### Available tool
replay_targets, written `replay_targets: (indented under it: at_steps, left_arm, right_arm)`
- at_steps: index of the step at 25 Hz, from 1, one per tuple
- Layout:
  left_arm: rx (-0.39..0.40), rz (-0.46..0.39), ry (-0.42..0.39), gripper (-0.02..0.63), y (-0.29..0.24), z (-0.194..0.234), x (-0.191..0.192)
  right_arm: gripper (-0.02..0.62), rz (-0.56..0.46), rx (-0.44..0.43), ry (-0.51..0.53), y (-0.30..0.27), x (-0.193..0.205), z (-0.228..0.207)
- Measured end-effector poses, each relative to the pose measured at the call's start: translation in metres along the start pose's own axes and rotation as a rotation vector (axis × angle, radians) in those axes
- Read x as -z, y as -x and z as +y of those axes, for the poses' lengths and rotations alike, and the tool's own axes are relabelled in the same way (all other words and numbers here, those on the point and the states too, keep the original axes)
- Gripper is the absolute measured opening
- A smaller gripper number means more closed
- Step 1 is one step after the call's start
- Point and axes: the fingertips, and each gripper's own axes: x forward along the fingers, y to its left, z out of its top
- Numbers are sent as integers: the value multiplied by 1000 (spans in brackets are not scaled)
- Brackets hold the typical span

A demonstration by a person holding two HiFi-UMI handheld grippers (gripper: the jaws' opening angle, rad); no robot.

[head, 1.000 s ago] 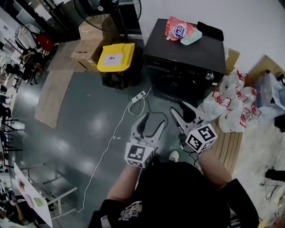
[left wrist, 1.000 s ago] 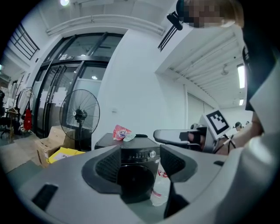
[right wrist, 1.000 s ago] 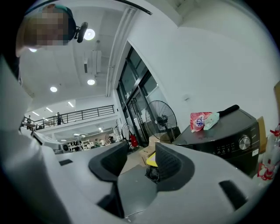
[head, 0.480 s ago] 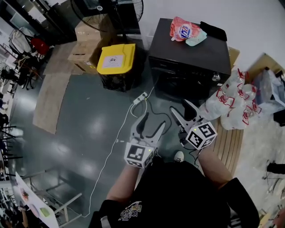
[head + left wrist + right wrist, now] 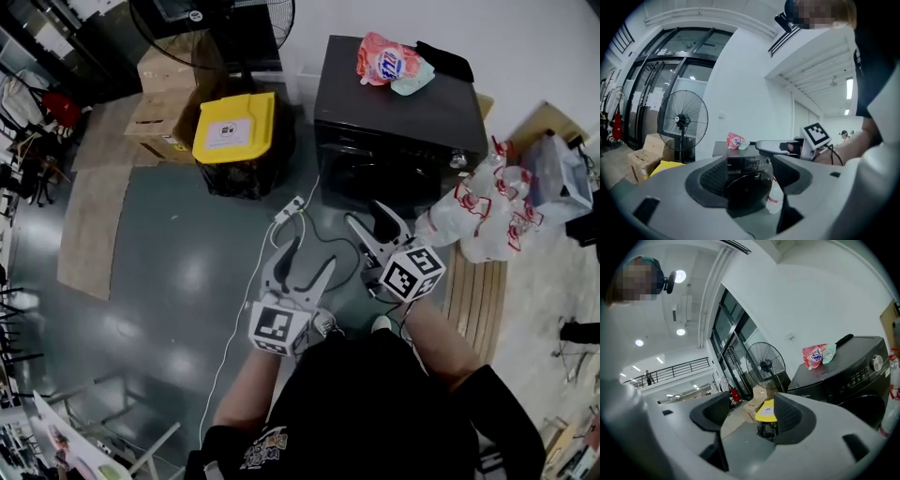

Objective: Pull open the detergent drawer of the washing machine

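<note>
Left gripper (image 5: 309, 258) and right gripper (image 5: 370, 217) have come nearer the washing machine (image 5: 394, 112), jaws just widened.
Both are spread and empty; its detergent drawer (image 5: 736, 163) is shut, still ahead. The power strip (image 5: 290, 207) underfoot could trip the approach.

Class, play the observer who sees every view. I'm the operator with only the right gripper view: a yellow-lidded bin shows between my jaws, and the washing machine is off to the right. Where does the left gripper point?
Observer: The left gripper points at the front of the washing machine. Its jaws have just been opening and are wide and empty.
Operator: Is anything on the floor ahead?
Observer: A white power strip lies on the floor before the machine.
Operator: How near is my right gripper?
Observer: From above, the right gripper hangs short of the machine, touching nothing. Its empty jaws have just been opening.
</note>
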Motion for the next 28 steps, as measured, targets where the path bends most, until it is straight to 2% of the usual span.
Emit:
replay_targets:
  at_steps: [3, 8, 15, 22, 28]
  left_arm:
    - [22, 10, 2, 275, 1, 9, -2]
    - [21, -22, -11, 275, 1, 21, -5]
    - [27, -21, 1, 275, -16, 29, -2]
    - [3, 10, 18, 275, -45, 47, 1]
    - [2, 47, 28, 275, -80, 60, 7]
  right_arm:
    - [302, -9, 13, -29, -14, 3, 0]
    - [307, -6, 22, -60, -30, 9, -3]
    - [314, 2, 33, -116, -56, 15, -28]
    - [330, -18, 20, -269, -86, 21, -67]
    - [336, -21, 51, -384, -114, 30, -114]
